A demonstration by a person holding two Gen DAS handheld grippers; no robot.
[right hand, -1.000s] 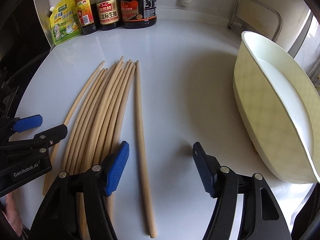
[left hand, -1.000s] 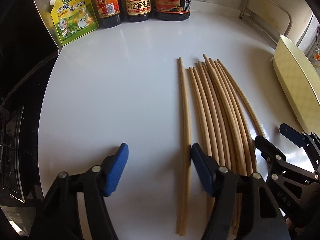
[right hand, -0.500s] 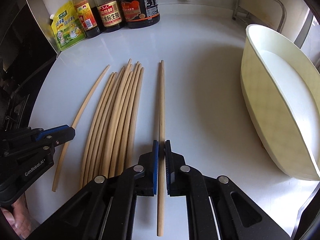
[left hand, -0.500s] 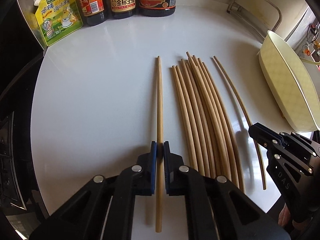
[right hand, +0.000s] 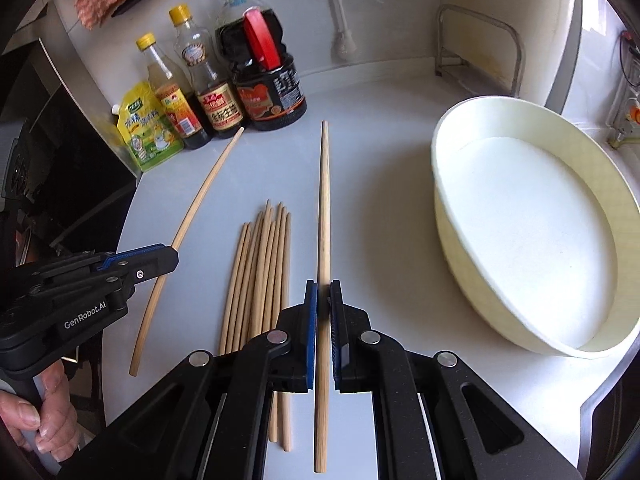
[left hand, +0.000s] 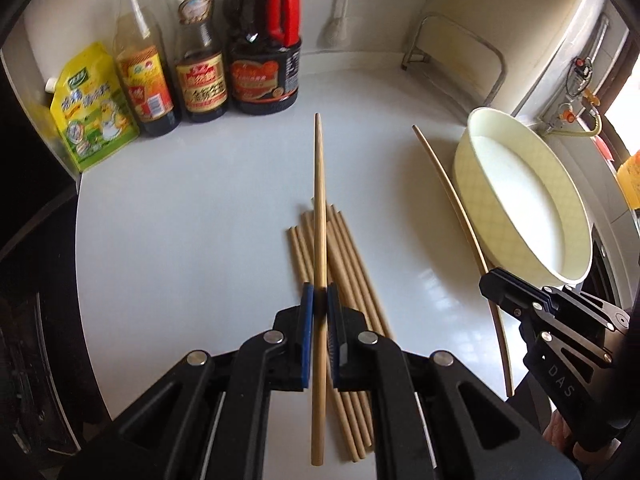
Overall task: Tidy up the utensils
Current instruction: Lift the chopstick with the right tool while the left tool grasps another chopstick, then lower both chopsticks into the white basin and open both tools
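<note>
My left gripper (left hand: 319, 296) is shut on a wooden chopstick (left hand: 319, 200) and holds it lifted above the white counter. My right gripper (right hand: 323, 290) is shut on another chopstick (right hand: 324, 200), also lifted. A bundle of several chopsticks (left hand: 348, 264) lies on the counter below; it also shows in the right wrist view (right hand: 262, 264). The right gripper with its chopstick (left hand: 452, 196) shows at the right of the left wrist view. The left gripper with its chopstick (right hand: 200, 204) shows at the left of the right wrist view. A cream oval basin (right hand: 448, 200) stands at the right.
Three sauce bottles (left hand: 262, 48) and a yellow seasoning pouch (left hand: 90, 112) stand at the counter's back left. A metal rack (left hand: 452, 52) is at the back right. A dark stove (right hand: 60, 152) borders the counter on the left.
Both grippers, shut on one chopstick each, have lifted them off the counter. The bundle stays below and looks smaller and farther away.
</note>
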